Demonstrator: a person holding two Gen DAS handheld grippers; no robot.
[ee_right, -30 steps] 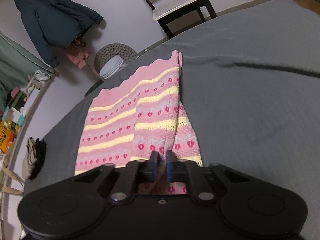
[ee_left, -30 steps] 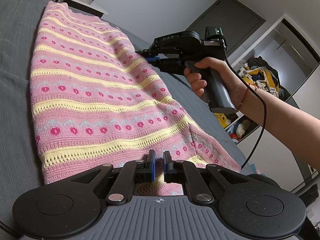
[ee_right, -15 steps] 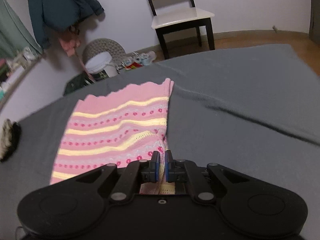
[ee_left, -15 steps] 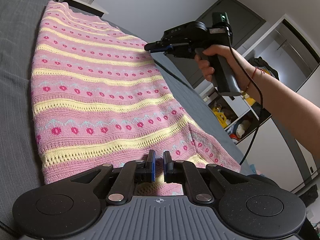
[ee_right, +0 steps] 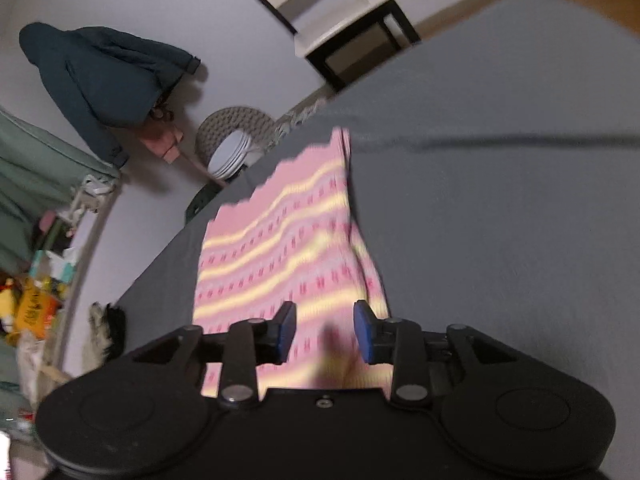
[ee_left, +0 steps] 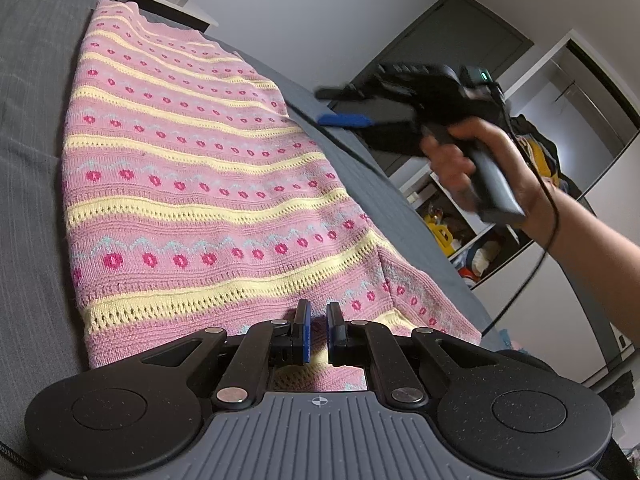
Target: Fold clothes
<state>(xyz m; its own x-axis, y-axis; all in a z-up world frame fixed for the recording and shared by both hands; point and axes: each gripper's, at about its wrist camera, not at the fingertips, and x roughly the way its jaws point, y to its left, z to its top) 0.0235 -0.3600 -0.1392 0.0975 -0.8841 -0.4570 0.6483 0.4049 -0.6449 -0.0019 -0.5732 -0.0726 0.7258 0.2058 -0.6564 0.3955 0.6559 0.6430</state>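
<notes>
Open shelf unit (ee_left: pixel 472 236) stuffed with blurred clutter, pink striped knit (ee_left: pixel 192 184) flat on grey bed (ee_right: pixel 500 208), left gripper (ee_left: pixel 318 334) nearly closed at its near hem, grip unclear, right gripper (ee_right: pixel 325 330) wide open, empty, above knit.

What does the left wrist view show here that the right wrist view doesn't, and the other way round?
Only the left wrist view shows the hand gripping the right gripper's handle, the open closet and the left gripper, nearly closed over the hem. Only the right wrist view shows the chair, the dark jacket on the wall and the right gripper open from behind. Both show the pink striped sweater flat on the grey bedspread.
</notes>
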